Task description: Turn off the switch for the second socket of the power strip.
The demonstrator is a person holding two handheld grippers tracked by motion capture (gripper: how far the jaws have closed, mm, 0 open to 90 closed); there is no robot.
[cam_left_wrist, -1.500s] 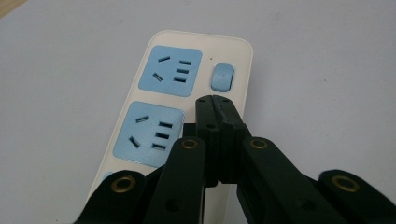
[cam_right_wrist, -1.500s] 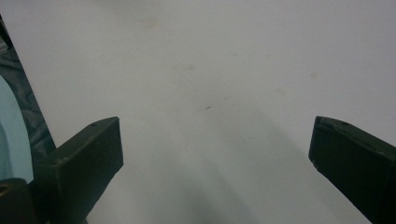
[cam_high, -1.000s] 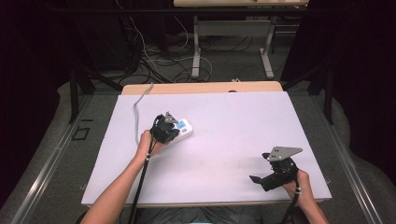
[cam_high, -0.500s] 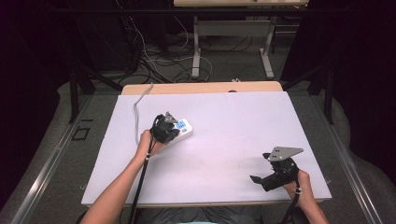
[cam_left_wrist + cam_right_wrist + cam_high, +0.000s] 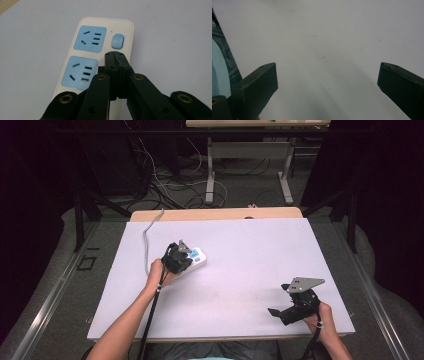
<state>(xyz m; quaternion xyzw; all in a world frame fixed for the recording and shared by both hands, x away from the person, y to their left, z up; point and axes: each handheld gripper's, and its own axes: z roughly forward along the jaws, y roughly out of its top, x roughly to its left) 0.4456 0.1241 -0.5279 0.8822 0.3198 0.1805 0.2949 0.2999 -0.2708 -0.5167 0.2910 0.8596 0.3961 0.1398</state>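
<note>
Power strip [image 5: 97, 57] is the thing in play here: a white one with two blue sockets and a little blue switch [image 5: 117, 41], lying flat on the white counter [image 5: 240, 255], left of middle in the high view, with its cord [image 5: 148, 235] trailing off toward the counter's far edge.

Left gripper [image 5: 114, 53] is right on top of it, jaws pinched fully together with nothing between them, tips sitting just short of the switch. Can't tell if they're resting on the casing or a hair above it. My guess is it's lining up to poke that switch with the closed tips.

Right gripper [image 5: 281, 313] is well apart, down at the near right corner of the counter, jaws spread wide, nothing but bare surface between them.

What could go wrong, imo:
- Nothing pins the strip down, so an angled push could just skate it across the smooth counter instead of clicking the switch.
- The tips are narrow, so they could slide off the rounded button onto the casing beside it.
- Pressing near one end might tip or swivel the strip, and the cord could tug it back.
</note>
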